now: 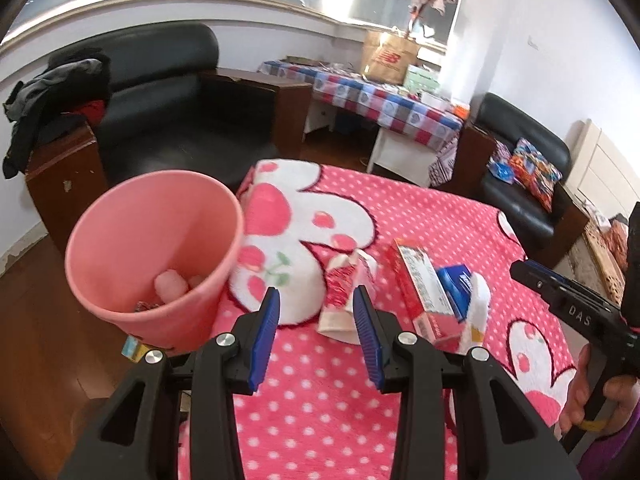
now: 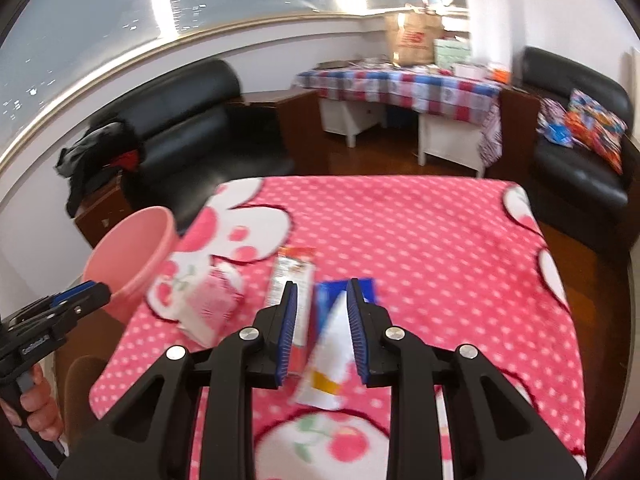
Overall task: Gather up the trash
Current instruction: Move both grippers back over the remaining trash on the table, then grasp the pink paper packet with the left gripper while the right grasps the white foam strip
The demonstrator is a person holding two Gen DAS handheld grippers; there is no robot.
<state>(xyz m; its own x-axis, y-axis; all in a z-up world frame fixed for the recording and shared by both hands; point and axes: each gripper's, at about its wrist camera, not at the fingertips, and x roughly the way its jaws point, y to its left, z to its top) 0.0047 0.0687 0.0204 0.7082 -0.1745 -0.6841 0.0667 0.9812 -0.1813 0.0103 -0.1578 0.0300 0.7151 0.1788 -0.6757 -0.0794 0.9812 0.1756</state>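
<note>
Judging by its looks, everything left to collect is light and easily crushed, and it all lies on the pink dotted blanket covering the table (image 1: 320,400). There is a crumpled red-and-white packet (image 1: 338,280), a long red carton (image 1: 420,280), a flat blue packet (image 1: 456,280) partly under it, and a white tube (image 1: 478,304) with a yellow band. The crumpled packet is probably soft and would give under the pads, so a pinch across its bunched middle seems safest. The carton should be stiff but hollow, and looks best taken across its narrow width near the middle so it does not swing. The tube looks smooth and possibly slippery, and a grip on its flattened end would likely hold better than one on the rounded body. The blue packet lies flat and may need lifting by an edge. The pink bin (image 1: 160,240) stands off the table's left edge, its mouth tilted toward the left wrist camera. Inside it lie a few pale pink wads (image 1: 172,286) and what looks like a scrap of wrapper (image 1: 142,306), with plenty of room to spare. The left claw (image 1: 316,292) is released and empty, its tips just short of the crumpled packet. The right claw (image 2: 321,283) is part-way apart with nothing gripped, hovering above the tube and blue packet.
</note>
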